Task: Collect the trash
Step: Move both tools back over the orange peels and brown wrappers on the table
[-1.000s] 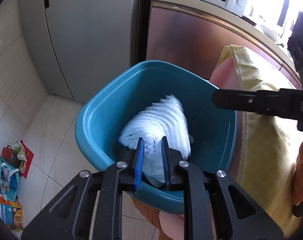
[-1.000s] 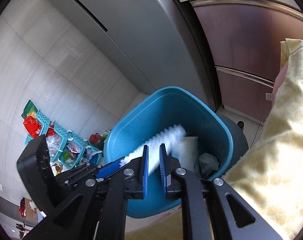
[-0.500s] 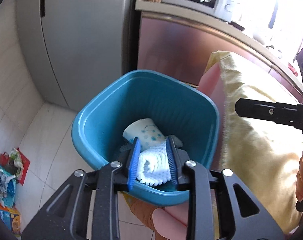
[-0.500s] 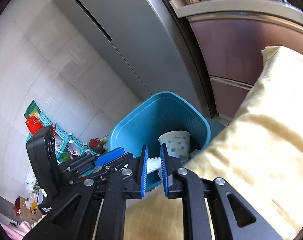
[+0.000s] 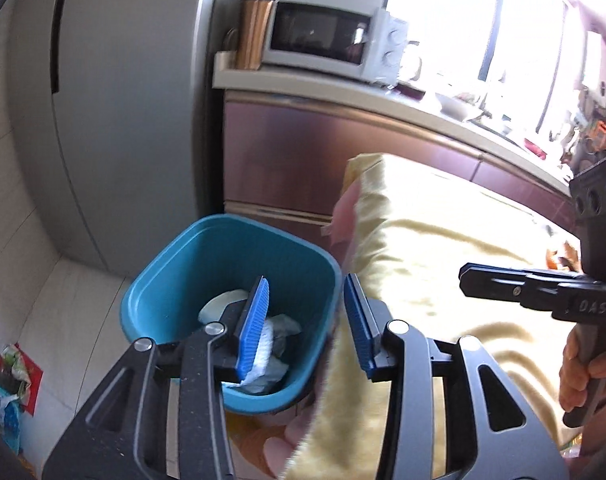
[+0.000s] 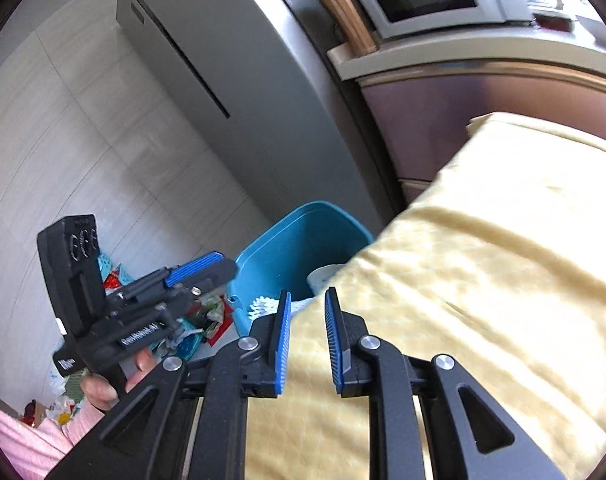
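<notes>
Your left gripper [image 5: 306,320] has just been opening, and its blue pads now stand well apart with nothing between them: the white foam wrap [image 5: 261,350] you see behind the left pad lies down inside the teal bin [image 5: 175,280], not in the jaws. That reads as a drop completed, with the tongs held above the bin's near rim so the trash falls clear of the edge. Beside the wrap sit a pale paper cup [image 5: 219,306] and some crumpled tissue [image 5: 287,326]; the blur makes it hard to say whether anything else lies under them.

Your right gripper [image 6: 307,344] has also been parting a little, but its pads are only narrowly apart and empty, hanging over the yellow cloth [image 6: 483,260]. From there it looks free for the next piece, though no further trash shows on the cloth in either view.

The cloth covers a raised surface whose corner hangs just beside the bin, which stands on the pale tiled floor [image 6: 63,140] below. Behind it rise a grey fridge [image 5: 123,100] and a maroon cabinet [image 5: 303,152] with a microwave [image 5: 323,38] on its counter. Turquoise baskets [image 6: 115,272] of packets sit on the floor to the left.
</notes>
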`<state>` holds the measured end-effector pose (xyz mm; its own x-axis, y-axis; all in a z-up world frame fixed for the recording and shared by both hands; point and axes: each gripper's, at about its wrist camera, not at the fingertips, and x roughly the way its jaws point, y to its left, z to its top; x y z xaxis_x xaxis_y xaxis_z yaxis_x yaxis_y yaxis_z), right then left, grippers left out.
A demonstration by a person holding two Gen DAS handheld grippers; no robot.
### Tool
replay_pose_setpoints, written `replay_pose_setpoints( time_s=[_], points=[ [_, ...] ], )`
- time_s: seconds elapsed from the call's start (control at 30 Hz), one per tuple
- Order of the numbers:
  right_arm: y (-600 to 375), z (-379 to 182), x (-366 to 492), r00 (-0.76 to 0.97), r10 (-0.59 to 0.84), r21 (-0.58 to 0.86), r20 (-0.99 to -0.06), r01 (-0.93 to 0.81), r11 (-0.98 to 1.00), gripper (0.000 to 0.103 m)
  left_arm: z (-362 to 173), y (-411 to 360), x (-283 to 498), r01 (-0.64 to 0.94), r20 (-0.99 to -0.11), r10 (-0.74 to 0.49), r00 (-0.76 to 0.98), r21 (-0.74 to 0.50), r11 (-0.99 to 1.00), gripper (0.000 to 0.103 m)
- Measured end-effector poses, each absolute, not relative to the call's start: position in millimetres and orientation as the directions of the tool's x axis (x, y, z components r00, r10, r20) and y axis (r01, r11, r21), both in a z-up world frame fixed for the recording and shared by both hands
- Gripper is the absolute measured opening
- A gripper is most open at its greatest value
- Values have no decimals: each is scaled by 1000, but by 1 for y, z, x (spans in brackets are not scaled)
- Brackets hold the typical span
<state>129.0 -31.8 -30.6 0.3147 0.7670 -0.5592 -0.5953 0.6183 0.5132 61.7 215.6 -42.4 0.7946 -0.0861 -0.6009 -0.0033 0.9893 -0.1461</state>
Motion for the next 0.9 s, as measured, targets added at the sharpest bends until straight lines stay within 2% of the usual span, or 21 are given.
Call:
replay_pose_setpoints(
  time_s=[0.1, 0.33, 0.53, 0.7, 0.9],
  points=[
    [-56, -28, 118, 360, 756, 500, -547, -584, 640, 23, -34, 198, 57, 54, -573, -126, 810, -141, 988, 47],
    [-121, -28, 93, 480, 689, 470, -544, -506, 723, 24, -33, 134, 57, 240, -568, -290, 770, -163, 957, 50],
    [-192, -32, 71, 597, 580, 453, -554, -369, 812, 29, -41, 66, 67, 392, -590, -410, 695, -167, 905, 50],
    [-254, -41, 50, 684, 462, 452, -564, -212, 866, 34, -45, 8, 73, 502, -606, -485, 631, -158, 850, 55],
    [-320, -60, 29, 741, 317, 444, -592, -29, 896, 50, -51, -57, 88, 590, -639, -535, 553, -154, 793, 58]
  ],
)
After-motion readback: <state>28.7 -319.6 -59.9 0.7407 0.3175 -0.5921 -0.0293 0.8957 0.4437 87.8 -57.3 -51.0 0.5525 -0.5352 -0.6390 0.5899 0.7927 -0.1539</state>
